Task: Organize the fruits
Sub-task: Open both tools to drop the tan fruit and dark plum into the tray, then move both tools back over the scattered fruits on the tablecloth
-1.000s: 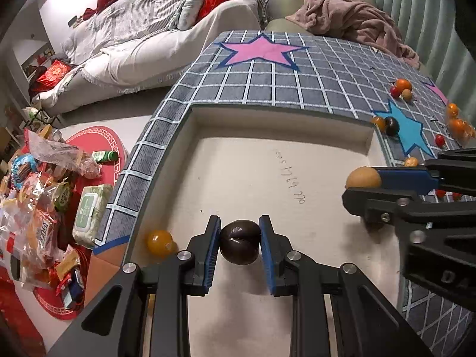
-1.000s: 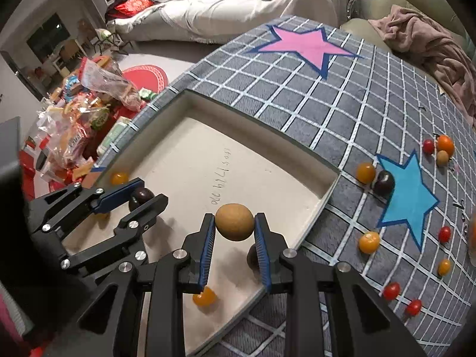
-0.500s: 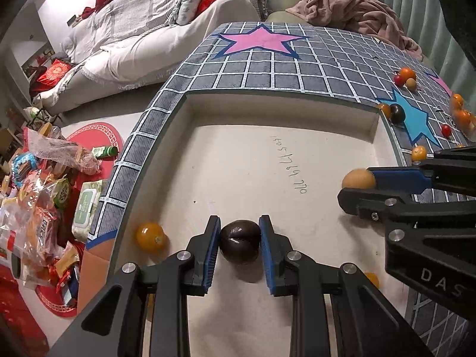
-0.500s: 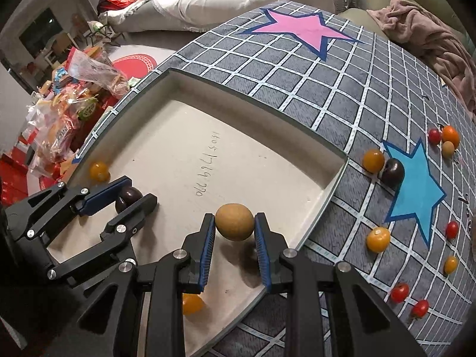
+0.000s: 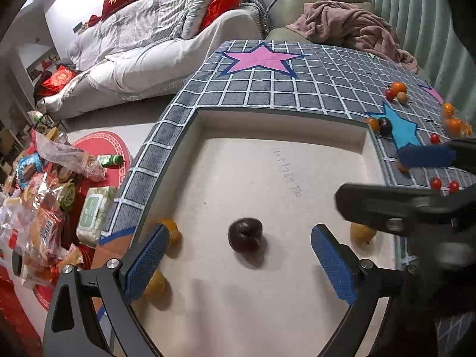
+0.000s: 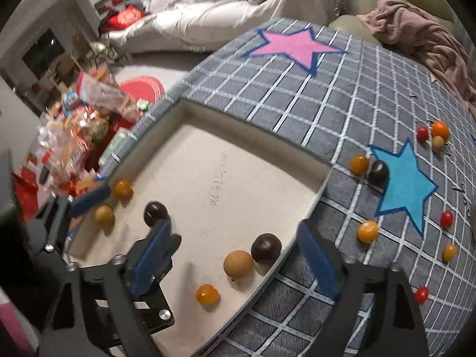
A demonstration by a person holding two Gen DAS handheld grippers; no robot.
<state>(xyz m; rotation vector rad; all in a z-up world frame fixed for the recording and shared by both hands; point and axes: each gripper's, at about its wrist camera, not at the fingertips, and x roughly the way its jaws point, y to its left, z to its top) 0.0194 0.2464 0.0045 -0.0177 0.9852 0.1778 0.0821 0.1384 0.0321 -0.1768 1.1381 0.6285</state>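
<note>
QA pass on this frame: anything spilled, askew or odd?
Nothing damaged or spilled. Six fruits lie in the tray, including the tan fruit; others remain scattered on the checkered cloth, e.g. a dark plum.

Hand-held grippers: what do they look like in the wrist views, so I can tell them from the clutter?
Both match: the left hand-held gripper and right hand-held gripper have matte black angular frames, silver screw heads and flat fingers faced with blue textured pads. No cables, sleeves or hands show.

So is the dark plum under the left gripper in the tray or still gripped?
In the tray: the dark plum lies free on its floor, clear of the left gripper's opening jaws.
</note>
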